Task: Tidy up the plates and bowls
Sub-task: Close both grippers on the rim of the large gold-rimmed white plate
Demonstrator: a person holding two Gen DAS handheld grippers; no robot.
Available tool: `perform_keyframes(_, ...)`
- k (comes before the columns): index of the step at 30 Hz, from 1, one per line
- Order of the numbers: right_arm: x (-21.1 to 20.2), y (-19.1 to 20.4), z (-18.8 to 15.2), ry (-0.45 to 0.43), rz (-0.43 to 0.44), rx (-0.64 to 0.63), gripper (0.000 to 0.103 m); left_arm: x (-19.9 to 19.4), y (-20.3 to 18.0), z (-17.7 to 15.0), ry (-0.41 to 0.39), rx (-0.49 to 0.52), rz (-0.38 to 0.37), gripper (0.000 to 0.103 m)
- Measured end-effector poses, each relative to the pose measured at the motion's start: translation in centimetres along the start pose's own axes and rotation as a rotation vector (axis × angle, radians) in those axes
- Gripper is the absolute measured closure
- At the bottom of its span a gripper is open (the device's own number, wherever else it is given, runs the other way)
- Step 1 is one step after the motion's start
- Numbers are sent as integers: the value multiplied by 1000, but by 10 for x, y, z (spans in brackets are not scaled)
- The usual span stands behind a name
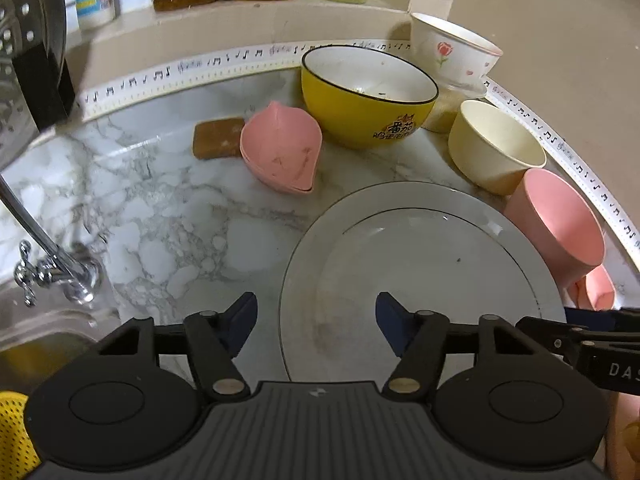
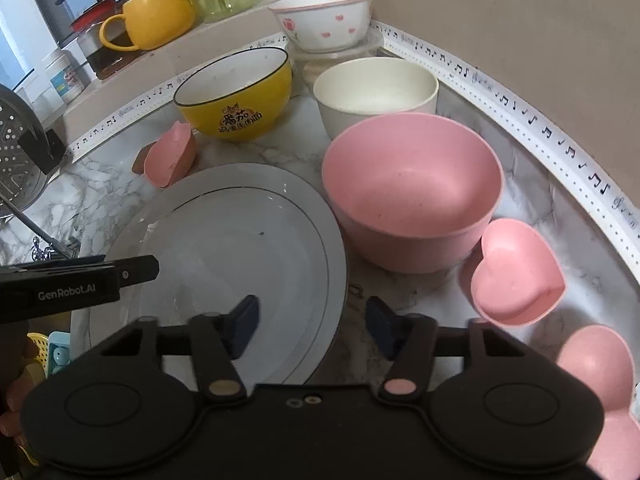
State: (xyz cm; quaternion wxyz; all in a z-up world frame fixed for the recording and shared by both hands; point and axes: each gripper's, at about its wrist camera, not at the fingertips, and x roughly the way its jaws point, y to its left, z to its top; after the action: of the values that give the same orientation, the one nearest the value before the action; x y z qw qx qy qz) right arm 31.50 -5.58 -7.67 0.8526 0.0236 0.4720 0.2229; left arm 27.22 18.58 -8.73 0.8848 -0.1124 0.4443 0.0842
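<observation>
A white plate (image 1: 420, 264) with a thin dark ring lies flat on the marble counter (image 1: 160, 208). My left gripper (image 1: 316, 320) is open and straddles the plate's left rim, one finger over the counter and one over the plate. From the other side, my right gripper (image 2: 312, 320) is open across the right rim of the plate (image 2: 224, 248). No pad presses on the plate. Behind it stand a yellow bowl (image 1: 368, 96), a cream bowl (image 1: 496, 148), a pink bowl (image 2: 412, 192) and a white flowered bowl (image 2: 324, 20).
Small pink dishes sit around: a peach-shaped one (image 1: 280, 152) by a brown sponge (image 1: 216, 136), and a heart-shaped one (image 2: 516, 272) at the right. A tap (image 1: 52, 264) and a perforated metal steamer (image 1: 24, 60) are at the left. A ledge with a yellow mug (image 2: 152, 16) and jars runs behind.
</observation>
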Motion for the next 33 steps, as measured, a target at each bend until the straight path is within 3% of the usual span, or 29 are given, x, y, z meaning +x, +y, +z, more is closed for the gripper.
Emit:
perform_keyframes(7,3,-9,1,16,19,38,71,4,2,1,20,-13,-20,62)
perform_keyframes(14,3,-11,3,27,37,55,85,5,7,1,30,-39,-17,74)
perform_keyframes(18,3,-12,2,25,28,60,90,5,9,1,20,-49,-27,77)
perform_keyframes(33,-6,-11,1,21,37,59,92,-5,17,-5,-15,-73,-71,79)
